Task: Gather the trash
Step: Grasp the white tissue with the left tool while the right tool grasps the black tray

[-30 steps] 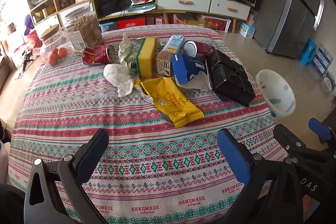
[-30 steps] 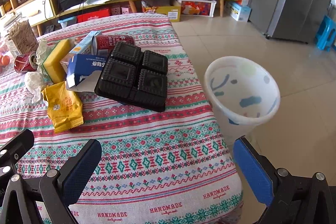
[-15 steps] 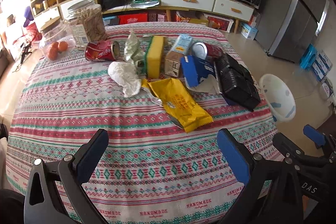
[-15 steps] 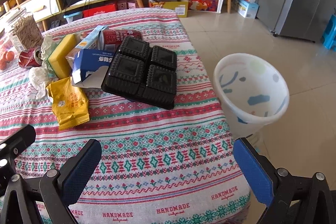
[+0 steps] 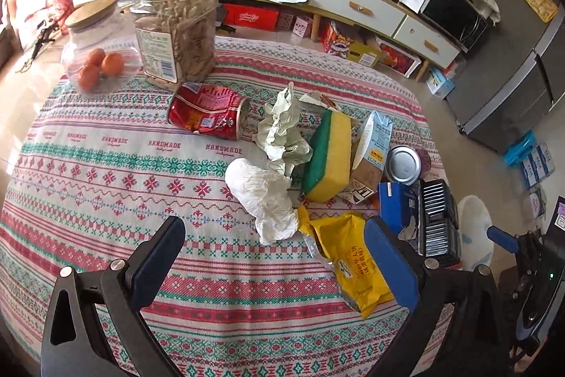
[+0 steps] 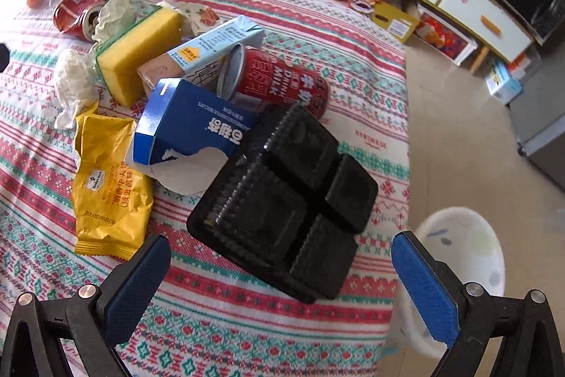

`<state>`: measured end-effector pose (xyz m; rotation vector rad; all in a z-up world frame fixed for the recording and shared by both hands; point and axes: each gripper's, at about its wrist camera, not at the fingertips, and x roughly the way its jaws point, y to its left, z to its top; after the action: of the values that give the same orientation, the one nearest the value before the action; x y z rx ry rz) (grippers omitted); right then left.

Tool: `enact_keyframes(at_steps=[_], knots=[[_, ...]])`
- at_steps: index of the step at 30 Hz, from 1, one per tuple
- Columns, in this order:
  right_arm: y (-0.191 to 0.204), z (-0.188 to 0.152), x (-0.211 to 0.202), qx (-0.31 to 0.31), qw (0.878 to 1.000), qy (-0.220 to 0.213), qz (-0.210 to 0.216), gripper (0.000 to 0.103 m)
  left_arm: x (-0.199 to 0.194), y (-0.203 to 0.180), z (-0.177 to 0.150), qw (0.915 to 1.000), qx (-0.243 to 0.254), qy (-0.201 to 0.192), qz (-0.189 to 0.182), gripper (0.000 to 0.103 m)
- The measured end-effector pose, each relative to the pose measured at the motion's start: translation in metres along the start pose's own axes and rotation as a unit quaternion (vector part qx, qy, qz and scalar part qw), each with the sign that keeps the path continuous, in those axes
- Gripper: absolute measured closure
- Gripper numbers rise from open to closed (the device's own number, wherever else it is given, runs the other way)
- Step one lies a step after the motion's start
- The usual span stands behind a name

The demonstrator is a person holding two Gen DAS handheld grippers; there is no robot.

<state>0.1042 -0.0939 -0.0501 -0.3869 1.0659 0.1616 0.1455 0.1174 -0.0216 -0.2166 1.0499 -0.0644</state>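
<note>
Black plastic tray [image 6: 282, 204] lies just ahead of the right gripper [image 6: 280, 274], near the bench's right edge by the bin [image 6: 466, 257]. Both grippers gape wide and empty; the left gripper [image 5: 275, 267] faces the tissue [image 5: 265, 196].

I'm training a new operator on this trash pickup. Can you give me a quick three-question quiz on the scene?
1. True or false: the right gripper is open.
2. Which item lies nearest the right gripper: A the black tray, B the sponge, C the yellow wrapper?
3. Where does the white bin stand?

Key: 1 true. 2 A. 3 On the floor beside the table.
</note>
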Motion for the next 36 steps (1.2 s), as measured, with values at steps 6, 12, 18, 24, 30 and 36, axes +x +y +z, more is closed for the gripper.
enact_keyframes(at_steps=[6,12,18,24,30,36], knots=[[0.022,-0.001,0.018,-0.06,0.996,-0.014,-0.058,0.005,0.047,0.014,0.005,0.9981,-0.04,0.048,0.0,0.001],[0.041,-0.004,0.053,-0.117,0.985,0.009,-0.123,0.034,0.067,0.044,0.016,0.9917,-0.117,0.046,-0.029,0.005],[0.029,-0.006,0.029,-0.099,0.989,-0.012,-0.106,0.042,0.091,0.046,0.018,0.9901,-0.123,0.059,-0.034,0.044],[-0.013,-0.005,-0.004,-0.013,0.999,-0.034,-0.04,0.052,0.092,0.046,0.014,0.9908,-0.12,0.056,-0.027,0.088],[-0.067,-0.011,-0.022,0.106,0.993,-0.04,0.041,0.065,0.063,0.043,0.0,0.9923,-0.116,0.036,-0.021,0.09],[-0.079,-0.023,-0.025,0.134,0.989,-0.036,0.057,0.069,0.035,0.037,-0.009,0.9938,-0.104,0.018,-0.035,0.09]])
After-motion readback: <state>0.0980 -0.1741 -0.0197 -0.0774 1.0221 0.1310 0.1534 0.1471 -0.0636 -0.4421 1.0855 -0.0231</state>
